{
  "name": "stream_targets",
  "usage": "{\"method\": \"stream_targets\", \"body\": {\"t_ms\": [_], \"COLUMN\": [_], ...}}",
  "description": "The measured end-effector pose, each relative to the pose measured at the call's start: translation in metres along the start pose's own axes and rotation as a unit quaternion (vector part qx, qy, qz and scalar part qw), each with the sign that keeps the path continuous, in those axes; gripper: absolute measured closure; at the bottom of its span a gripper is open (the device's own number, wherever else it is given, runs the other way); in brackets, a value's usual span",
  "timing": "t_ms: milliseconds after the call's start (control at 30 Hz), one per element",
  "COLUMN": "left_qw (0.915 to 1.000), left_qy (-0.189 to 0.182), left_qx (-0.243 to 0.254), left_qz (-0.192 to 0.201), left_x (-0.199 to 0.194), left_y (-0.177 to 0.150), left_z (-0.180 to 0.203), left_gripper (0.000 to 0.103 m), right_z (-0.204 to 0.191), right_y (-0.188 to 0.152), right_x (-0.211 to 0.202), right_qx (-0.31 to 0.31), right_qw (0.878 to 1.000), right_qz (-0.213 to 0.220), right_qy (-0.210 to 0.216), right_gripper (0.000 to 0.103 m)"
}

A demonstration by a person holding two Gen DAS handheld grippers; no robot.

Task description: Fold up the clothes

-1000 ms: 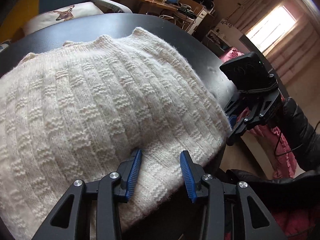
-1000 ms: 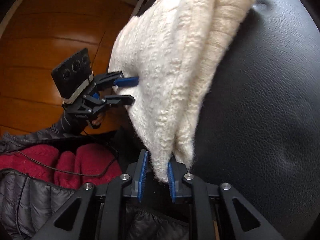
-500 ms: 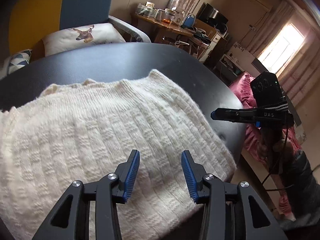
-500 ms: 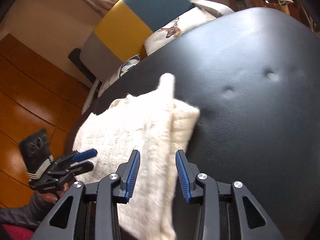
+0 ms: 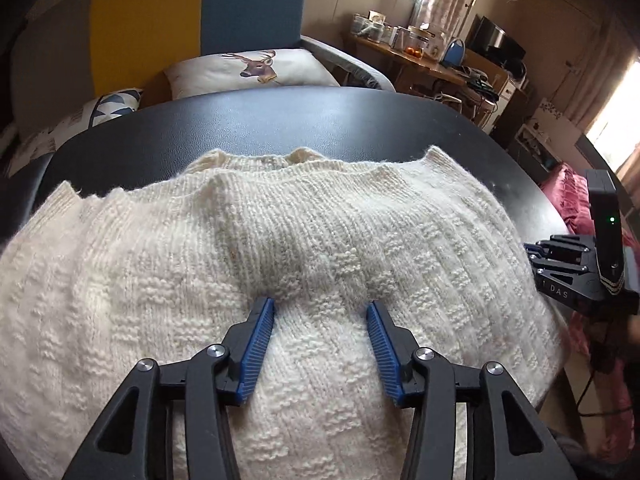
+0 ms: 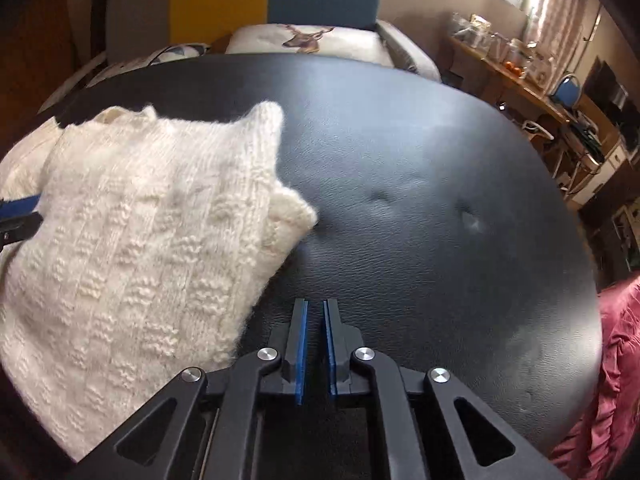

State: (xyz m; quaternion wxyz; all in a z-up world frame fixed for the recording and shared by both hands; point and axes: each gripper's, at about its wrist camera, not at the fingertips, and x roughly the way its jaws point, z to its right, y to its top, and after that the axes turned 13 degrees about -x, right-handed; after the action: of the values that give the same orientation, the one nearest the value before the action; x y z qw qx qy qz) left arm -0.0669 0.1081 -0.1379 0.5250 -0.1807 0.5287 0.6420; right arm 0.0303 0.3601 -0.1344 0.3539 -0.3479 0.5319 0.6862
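Left wrist view: my left gripper [image 5: 320, 312] hangs over the cream knit sweater [image 5: 280, 264], its 2 blue pads [image 5: 258, 348] spread and widening, with a ridge of the knit showing between them; the pads do not pinch it, so that gripper is released; the sweater lies folded on the black padded table [image 5: 280, 120], covering the near-left part of the top and reaching to its near edge, with the ribbed hem toward the far edge; my right gripper [image 5: 532, 254] shows at the table's right edge, just beside the sweater's right side, apart from it. Right wrist view: my right gripper [image 6: 315, 320] is clenched, its 2 pads nearly together with nothing between them, over bare table [image 6: 440, 200] just right of the sweater [image 6: 140, 240]; a folded corner of the knit sticks out toward the middle of the top; a tip of my left gripper [image 6: 20, 206] shows at the sweater's left side. Beyond the far edge stands a yellow and blue chair [image 5: 200, 12] with a deer cushion [image 5: 248, 68]; a red cloth [image 6: 616, 360] lies off the right edge.
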Motion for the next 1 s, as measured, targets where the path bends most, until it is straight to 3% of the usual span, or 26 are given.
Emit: {"method": "stream_targets", "body": {"t_ms": [67,133,233,333,433,467,633,800,867,1000], "left_qw": [0.9996,0.9998,0.9995,0.9992,0.9994,0.9993,0.9952,0.9911,0.9883,0.9833], "left_qy": [-0.015,-0.007,-0.016,-0.021,-0.017,-0.016,-0.027,-0.061,-0.071,-0.038], "left_qx": [-0.025,-0.016,-0.026,-0.034,-0.029,-0.032,-0.094,-0.118,-0.133,-0.144], "left_qz": [-0.002,0.004,0.005,0.007,0.01,0.01,0.005,0.003,0.022,0.104], "left_x": [0.001,0.001,0.0,-0.003,-0.005,-0.006,-0.008,-0.031,-0.056,-0.12], "left_y": [-0.002,-0.005,-0.007,-0.008,-0.009,-0.009,-0.004,-0.005,-0.008,-0.012], "left_z": [-0.002,0.003,0.004,0.004,0.006,0.005,-0.011,-0.022,-0.038,-0.097], "left_gripper": [0.053,0.053,0.049,0.048,0.047,0.047,0.062,0.061,0.054,0.041], "right_z": [0.005,-0.001,-0.02,-0.062,-0.097,-0.099,-0.075,-0.08,-0.081,-0.092], "right_y": [0.0,0.008,0.025,0.045,0.053,0.051,0.046,0.045,0.046,0.046], "right_x": [-0.014,-0.029,-0.042,-0.039,-0.023,-0.013,-0.003,-0.01,-0.02,-0.042], "right_qx": [0.029,0.03,0.01,-0.018,-0.05,-0.055,-0.006,-0.026,-0.031,-0.036], "right_qw": [0.999,0.997,0.994,0.991,0.996,0.997,0.996,0.996,0.996,0.992], "right_qz": [0.032,0.064,0.091,0.089,0.037,0.016,0.034,0.047,0.055,0.088], "right_qy": [0.017,0.029,0.058,0.097,0.067,0.045,0.077,0.064,0.063,0.079], "right_gripper": [0.096,0.094,0.084,0.084,0.085,0.085,0.085,0.083,0.083,0.078]}}
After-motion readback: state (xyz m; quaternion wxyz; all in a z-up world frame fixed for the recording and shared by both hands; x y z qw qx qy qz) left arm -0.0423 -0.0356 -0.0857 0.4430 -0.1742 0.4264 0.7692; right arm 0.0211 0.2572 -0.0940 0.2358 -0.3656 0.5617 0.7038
